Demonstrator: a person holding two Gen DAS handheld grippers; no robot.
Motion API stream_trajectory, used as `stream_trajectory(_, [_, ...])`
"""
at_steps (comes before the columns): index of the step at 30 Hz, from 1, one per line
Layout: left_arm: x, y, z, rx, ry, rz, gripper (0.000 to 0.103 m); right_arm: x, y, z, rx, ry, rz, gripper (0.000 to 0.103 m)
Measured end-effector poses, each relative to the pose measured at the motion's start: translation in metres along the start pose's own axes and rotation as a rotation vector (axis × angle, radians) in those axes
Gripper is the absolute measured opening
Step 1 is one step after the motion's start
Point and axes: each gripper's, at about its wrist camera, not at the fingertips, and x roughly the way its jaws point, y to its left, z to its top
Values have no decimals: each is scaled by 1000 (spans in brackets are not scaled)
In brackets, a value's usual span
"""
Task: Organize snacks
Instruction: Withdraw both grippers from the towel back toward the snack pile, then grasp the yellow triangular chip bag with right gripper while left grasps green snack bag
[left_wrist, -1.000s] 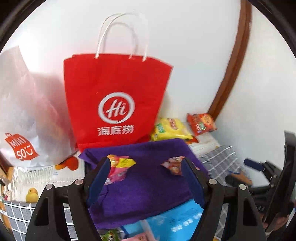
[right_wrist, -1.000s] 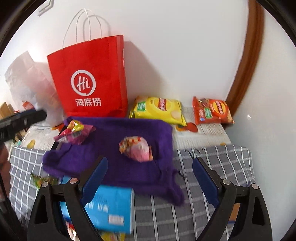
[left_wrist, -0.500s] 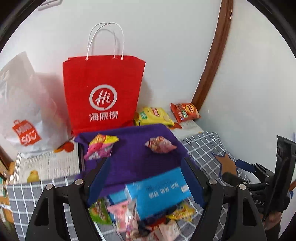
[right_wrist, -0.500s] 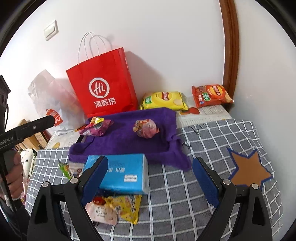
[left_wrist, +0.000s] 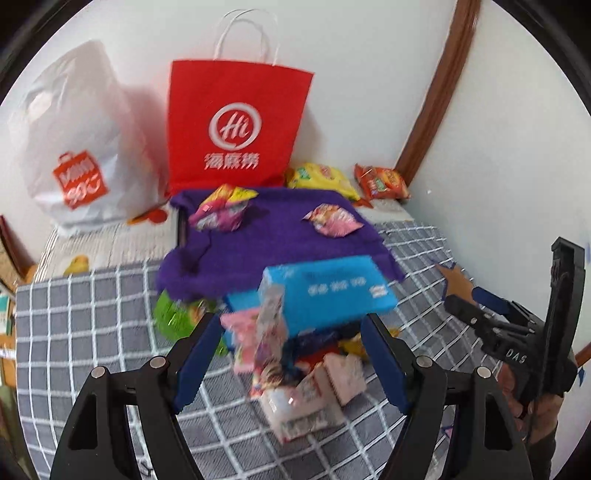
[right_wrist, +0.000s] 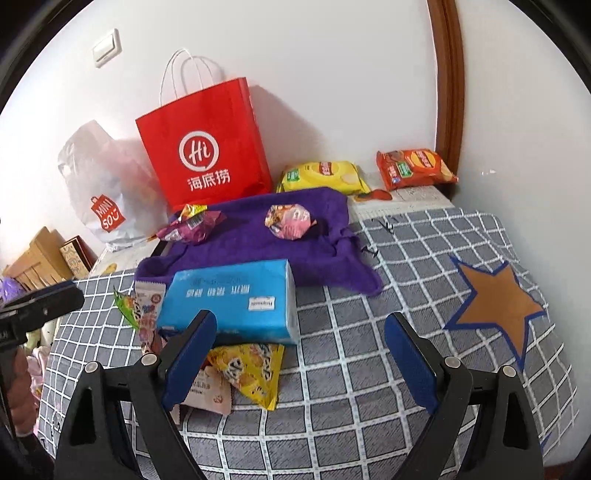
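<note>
bright daylight, left view blurred, fisheye edges

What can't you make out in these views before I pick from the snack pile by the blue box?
- Snack packets in front of the blue cardboard box: left wrist view, motion blur; labels unreadable.
- Pile under the box: right wrist view, box and left finger cover most.
- Red paper bag contents: both views, walls hide inside.

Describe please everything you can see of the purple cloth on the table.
The purple cloth looks like soft, fuzzy fabric, spread flat but rumpled, one corner trailing over the checked cover. Its far edge meets the red paper bag. Two crumpled snack packets lie on it; the blue box overlaps its near edge.
</note>
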Motion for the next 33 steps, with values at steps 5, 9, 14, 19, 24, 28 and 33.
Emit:
stream_trajectory(5, [2, 18, -20, -39, 27, 82, 77, 7, 1, -14, -18, 41, -4, 83])
stream_trajectory(9, [3, 37, -32, -104, 61, 110, 77, 15, 0, -25, -4, 72, 25, 79])
stream_trajectory(14, [1, 46, -39, -129, 63, 125, 77, 25, 17, -34, -50, 88, 87, 79])
stream_trajectory(19, [6, 48, -43, -122, 82, 141, 77, 44, 35, -48, -120, 126, 101, 79])
stream_trajectory(24, [20, 53, -46, -115, 116, 156, 77, 68, 36, -50, -116, 155, 93, 79])
stream_trajectory(28, [30, 63, -44, -153, 121, 156, 77, 89, 33, -53, -106, 195, 94, 79])
stream_trajectory(33, [50, 68, -26, -146, 118, 192, 77, 97, 38, -53, -145, 191, 121, 77])
